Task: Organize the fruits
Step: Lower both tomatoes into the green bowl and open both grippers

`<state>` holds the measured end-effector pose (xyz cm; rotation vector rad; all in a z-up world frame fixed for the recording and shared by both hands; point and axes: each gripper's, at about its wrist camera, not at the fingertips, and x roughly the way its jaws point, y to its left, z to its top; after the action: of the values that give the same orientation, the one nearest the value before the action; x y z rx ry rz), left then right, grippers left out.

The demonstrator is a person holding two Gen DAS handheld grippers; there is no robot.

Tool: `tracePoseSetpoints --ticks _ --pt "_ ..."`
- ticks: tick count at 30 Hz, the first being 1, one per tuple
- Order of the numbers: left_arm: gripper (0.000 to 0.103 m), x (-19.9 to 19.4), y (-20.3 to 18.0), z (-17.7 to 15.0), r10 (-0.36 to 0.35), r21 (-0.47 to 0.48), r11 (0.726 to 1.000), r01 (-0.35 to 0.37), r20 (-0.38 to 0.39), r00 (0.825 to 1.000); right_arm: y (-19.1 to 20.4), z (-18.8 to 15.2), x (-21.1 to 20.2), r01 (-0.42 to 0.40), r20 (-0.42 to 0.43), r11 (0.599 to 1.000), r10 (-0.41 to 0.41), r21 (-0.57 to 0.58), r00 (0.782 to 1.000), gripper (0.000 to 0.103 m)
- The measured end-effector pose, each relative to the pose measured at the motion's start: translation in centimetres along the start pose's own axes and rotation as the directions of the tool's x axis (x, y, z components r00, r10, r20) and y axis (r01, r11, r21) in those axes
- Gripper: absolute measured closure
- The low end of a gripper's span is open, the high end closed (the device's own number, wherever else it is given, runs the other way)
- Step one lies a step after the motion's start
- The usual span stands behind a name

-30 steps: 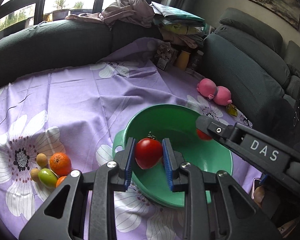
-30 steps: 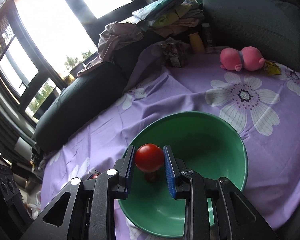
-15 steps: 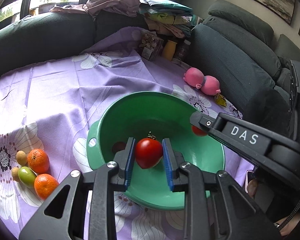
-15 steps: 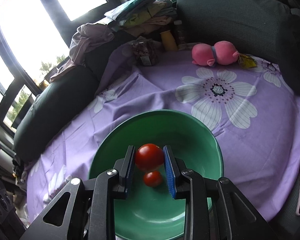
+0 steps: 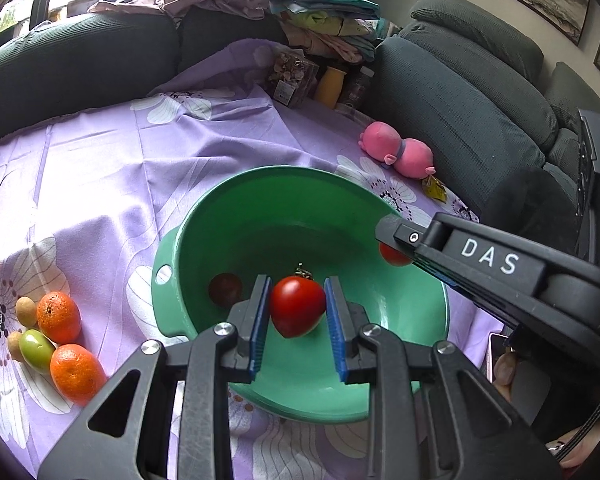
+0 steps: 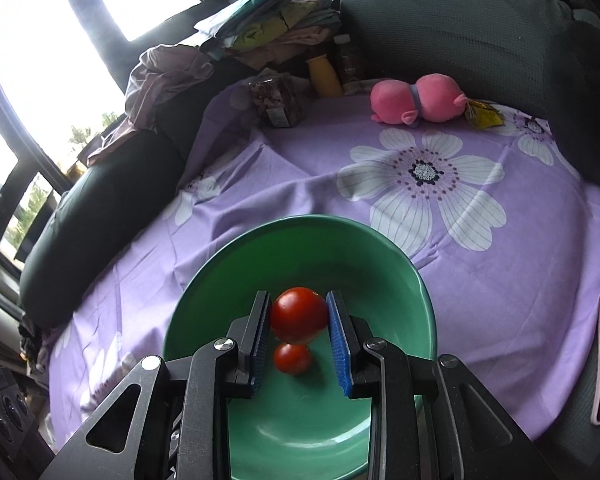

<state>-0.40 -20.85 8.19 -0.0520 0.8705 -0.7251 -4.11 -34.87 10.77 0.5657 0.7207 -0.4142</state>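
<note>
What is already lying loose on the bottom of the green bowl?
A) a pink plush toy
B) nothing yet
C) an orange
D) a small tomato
D: a small tomato rests on the floor of the green bowl, below the larger one clamped in the right hand-held gripper. The oranges and the pink plush toy lie outside on the cloth.

Inside the green bowl [image 5: 260,208], a small tomato [image 5: 225,289] sits on the floor at the left; the rest of the floor is bare. The right gripper [image 5: 396,254] reaches in over the right rim. Left of the bowl, oranges [image 5: 58,317] crowd the purple cloth [image 5: 100,168], open beyond.
</note>
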Motion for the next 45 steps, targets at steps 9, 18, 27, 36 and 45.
tracePoseSetpoints --ticks 9,18,27,36,45 --pt "0.076 1.1 0.2 -0.2 0.008 0.004 1.0 -0.008 -0.031 0.999 -0.4 -0.2 0.8 0.019 -0.027 1.0 -0.019 0.009 0.999 0.072" --pt "0.076 1.6 0.3 -0.5 0.016 0.005 1.0 -0.016 -0.044 0.999 -0.4 -0.3 1.2 0.027 -0.05 1.0 -0.027 0.01 0.998 0.072" --pt "0.076 1.7 0.2 -0.5 0.015 0.008 1.0 -0.015 -0.045 0.999 -0.4 -0.4 1.3 0.035 -0.053 0.999 -0.034 0.012 0.998 0.072" --pt "0.076 1.6 0.3 -0.4 0.014 0.009 1.0 -0.013 -0.047 0.999 -0.4 -0.4 1.3 0.039 -0.055 0.999 -0.038 0.013 0.998 0.072" --pt "0.075 1.8 0.4 -0.3 0.011 0.006 1.0 -0.01 -0.051 0.999 -0.8 -0.4 1.3 0.043 -0.063 0.999 -0.042 0.016 0.997 0.072"
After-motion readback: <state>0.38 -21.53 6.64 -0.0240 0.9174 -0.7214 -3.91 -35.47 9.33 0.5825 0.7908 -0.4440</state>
